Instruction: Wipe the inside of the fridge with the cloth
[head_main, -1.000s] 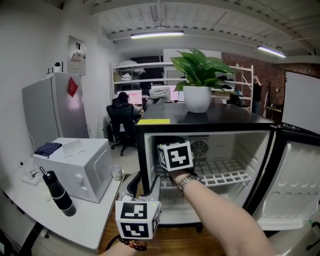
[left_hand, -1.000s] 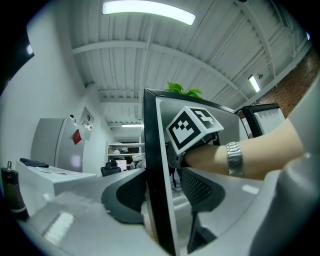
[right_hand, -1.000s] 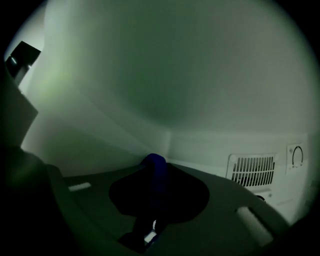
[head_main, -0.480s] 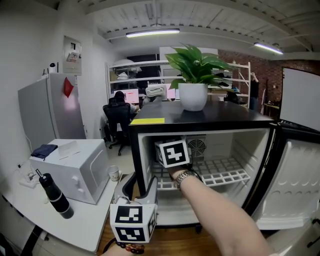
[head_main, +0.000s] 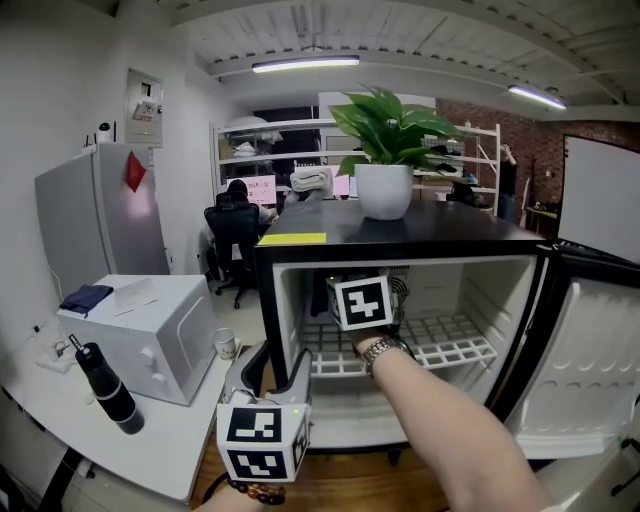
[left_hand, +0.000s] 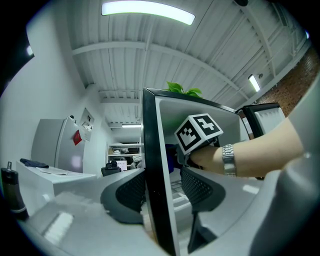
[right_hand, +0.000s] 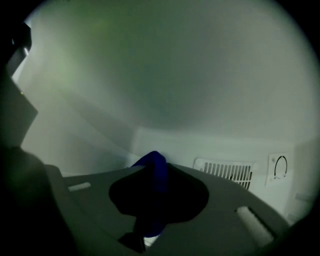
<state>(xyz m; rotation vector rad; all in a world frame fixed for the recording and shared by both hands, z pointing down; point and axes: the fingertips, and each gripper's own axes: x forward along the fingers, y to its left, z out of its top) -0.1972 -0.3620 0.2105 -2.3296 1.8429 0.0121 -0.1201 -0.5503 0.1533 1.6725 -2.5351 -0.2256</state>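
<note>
The left gripper (head_main: 278, 370) had its jaws spread either side of the fridge's (head_main: 400, 238) left wall (head_main: 267, 320), not visibly pinching it, apparently to steady the fridge. Further right, deep in the upper compartment above the wire shelf (head_main: 445, 345), the right gripper (right_hand: 156, 182) was clamped tight on the blue cloth (right_hand: 154, 161), whose tip poked out towards the back wall (right_hand: 200, 142). Wiping looked under way. The next pass probably needed the cloth pressed flat and swept across towards the vent (right_hand: 222, 172).

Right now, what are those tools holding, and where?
Right gripper pinches the cloth at a fold. Left gripper straddles the fridge wall; grip unclear.
</note>
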